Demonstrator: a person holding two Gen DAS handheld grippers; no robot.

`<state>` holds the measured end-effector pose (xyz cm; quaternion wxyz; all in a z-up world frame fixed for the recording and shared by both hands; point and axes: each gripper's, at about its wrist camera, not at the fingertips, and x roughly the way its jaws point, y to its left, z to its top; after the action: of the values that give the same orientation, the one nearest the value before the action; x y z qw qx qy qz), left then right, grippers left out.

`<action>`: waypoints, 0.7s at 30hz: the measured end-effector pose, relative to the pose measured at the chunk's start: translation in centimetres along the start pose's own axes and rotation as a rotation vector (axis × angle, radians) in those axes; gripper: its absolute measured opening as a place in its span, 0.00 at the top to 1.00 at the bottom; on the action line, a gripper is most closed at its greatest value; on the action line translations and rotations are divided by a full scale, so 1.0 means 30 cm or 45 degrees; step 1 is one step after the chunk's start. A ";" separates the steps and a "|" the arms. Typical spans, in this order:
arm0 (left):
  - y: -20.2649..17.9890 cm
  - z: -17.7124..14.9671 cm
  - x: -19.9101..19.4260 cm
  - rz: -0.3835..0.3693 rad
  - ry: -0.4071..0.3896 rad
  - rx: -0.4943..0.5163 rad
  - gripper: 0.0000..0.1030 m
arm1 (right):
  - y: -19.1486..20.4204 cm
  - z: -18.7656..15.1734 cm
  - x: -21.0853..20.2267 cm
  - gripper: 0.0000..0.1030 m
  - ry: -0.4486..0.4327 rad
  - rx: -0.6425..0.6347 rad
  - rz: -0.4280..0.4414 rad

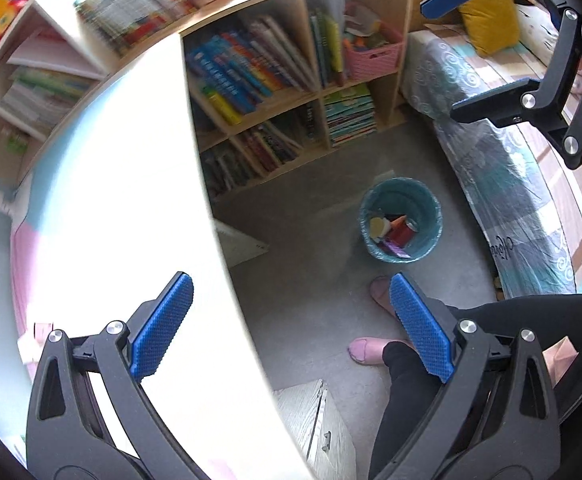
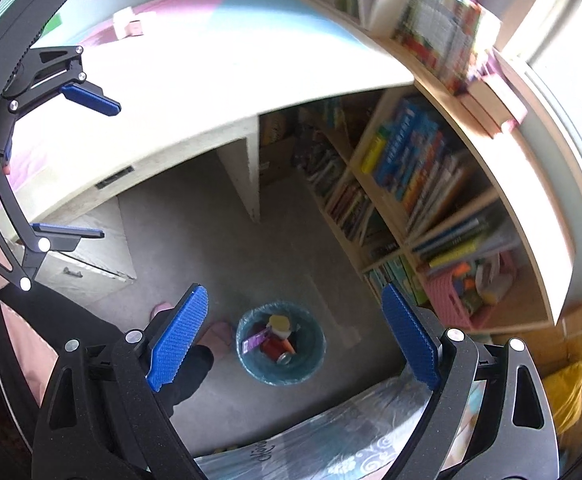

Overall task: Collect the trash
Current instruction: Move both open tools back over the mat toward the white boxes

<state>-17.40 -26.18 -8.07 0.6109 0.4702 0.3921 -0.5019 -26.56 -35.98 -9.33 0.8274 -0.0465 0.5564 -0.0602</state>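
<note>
A small teal bin with a plastic liner (image 1: 401, 220) stands on the grey floor between the desk and the bed; it also shows in the right wrist view (image 2: 281, 342). It holds several pieces of trash: a yellow-topped item, a red-orange carton, a purple wrapper and a can. My left gripper (image 1: 291, 324) is open and empty, held high over the desk edge. My right gripper (image 2: 295, 332) is open and empty, high above the bin. Each gripper shows in the other's view, the right one (image 1: 467, 46) and the left one (image 2: 95, 168), both open.
A bright white desk (image 1: 131, 184) fills the left. A bookshelf (image 1: 283, 80) full of books and a pink basket (image 1: 373, 58) stands behind the bin. A bed (image 1: 503, 152) with a yellow pillow lies to the right. The person's legs and pink slippers (image 1: 365, 350) are near the bin. A drawer unit (image 1: 319, 428) sits under the desk.
</note>
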 end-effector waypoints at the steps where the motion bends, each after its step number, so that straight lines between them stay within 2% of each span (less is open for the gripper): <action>1: 0.014 -0.020 -0.007 0.009 -0.001 -0.017 0.07 | 0.016 0.012 0.001 0.14 -0.004 -0.015 0.000; 9: 0.121 -0.176 -0.051 0.082 0.007 -0.146 0.07 | 0.155 0.126 0.002 0.14 -0.044 -0.166 0.028; 21: 0.299 -0.444 -0.107 0.219 0.074 -0.331 0.07 | 0.397 0.306 0.013 0.14 -0.103 -0.400 0.101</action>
<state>-9.29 -12.02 -6.74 0.6957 0.4333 0.4295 -0.3791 -17.34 -24.19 -7.93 0.8334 -0.1558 0.5267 0.0623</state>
